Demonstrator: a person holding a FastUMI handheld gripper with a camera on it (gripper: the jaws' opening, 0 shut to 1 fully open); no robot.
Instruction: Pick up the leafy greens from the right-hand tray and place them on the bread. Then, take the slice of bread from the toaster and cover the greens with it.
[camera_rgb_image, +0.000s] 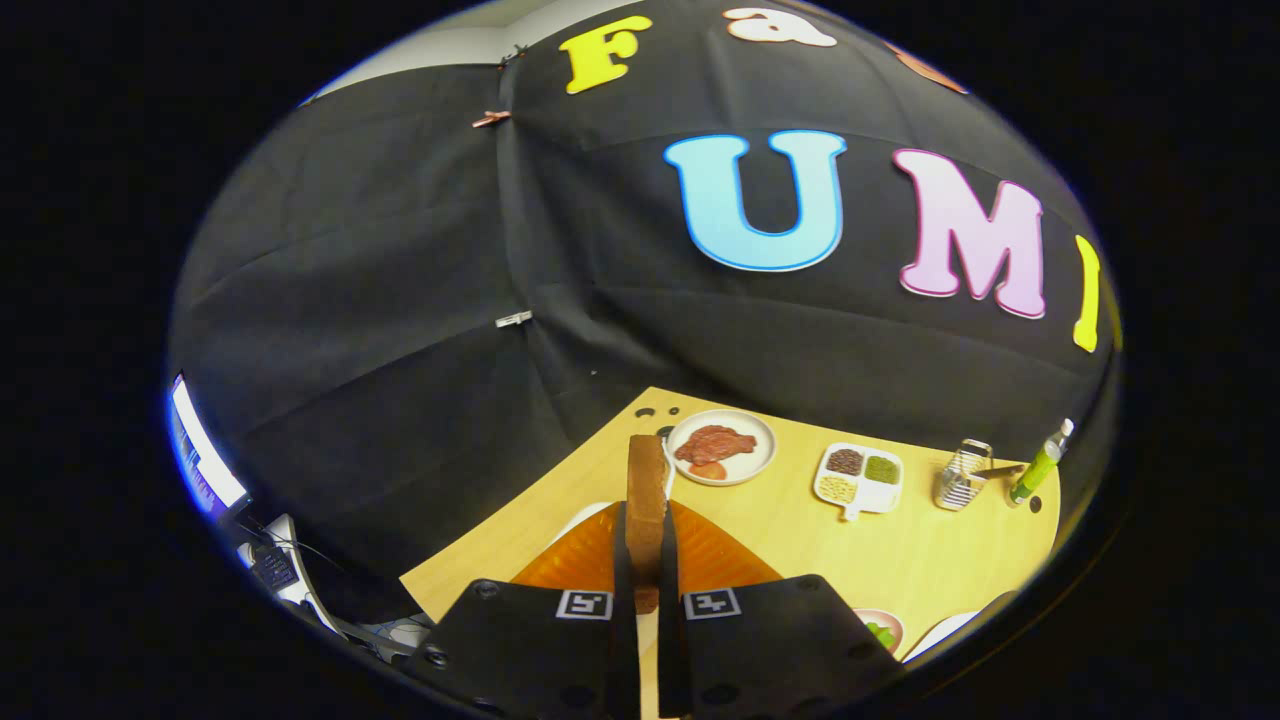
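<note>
Two fingers (622, 560) of the gripper (645, 560) press on a slice of bread (646, 500), one on each flat face, so the gripper is closed narrowly on it. The slice stands upright on edge between them, its brown crust rising well above the fingertips and turned toward the camera. Under and behind the held slice sits an orange, ribbed translucent object (715, 555), spreading out to both sides of the fingers; what exactly it is cannot be told. A bit of something white (585, 518) shows just beyond its far left edge.

Beyond the bread, on the light wooden bench (790, 540), a round pale plate (722, 448) carries a reddish-brown piece of meat with a small orange-red piece beside it. Farther right lies a white divided dish (860, 480) with four compartments of dark, green and pale grains or spices. Next to that stands a small metal wire rack (960, 475), and past it a green bottle (1038, 468) with a clear cap, tilted in this view.

Close to the gripper's right side, a small dish (882, 630) holds the leafy greens (882, 634), partly hidden by the gripper body. A white rim (940, 632) shows just beside it.
</note>
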